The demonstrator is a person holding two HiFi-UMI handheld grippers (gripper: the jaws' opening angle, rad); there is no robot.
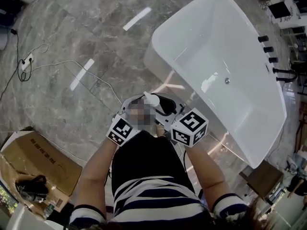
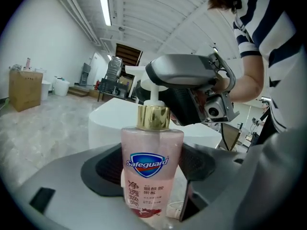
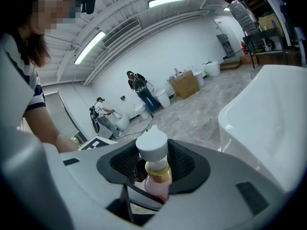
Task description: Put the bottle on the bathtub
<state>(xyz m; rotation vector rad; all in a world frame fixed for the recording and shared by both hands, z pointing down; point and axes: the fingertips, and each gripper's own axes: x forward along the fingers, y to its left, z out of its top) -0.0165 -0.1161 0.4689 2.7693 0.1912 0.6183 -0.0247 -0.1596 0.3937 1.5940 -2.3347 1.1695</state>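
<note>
A clear pink soap bottle [image 2: 152, 162] with a blue label, a gold collar and a white pump head [image 1: 151, 99] stands upright between both grippers, in front of the person's body. My left gripper [image 2: 152, 176] is shut on its body, dark pads against both narrow sides. My right gripper [image 3: 153, 176] comes in from the other side and closes around the bottle's shoulder [image 3: 157, 183]; the bottle's lower body is hidden there. The white bathtub [image 1: 158, 37] lies just ahead and to the right, its rim [image 3: 268, 114] close beside the right gripper.
Black taps [image 1: 276, 71] line the tub's far side. A cardboard box [image 1: 38, 159] sits on the marble floor at the left, with a cable and power strip [image 1: 26, 61] beyond. Two people [image 3: 139, 87] stand far off by boxes [image 3: 184, 84].
</note>
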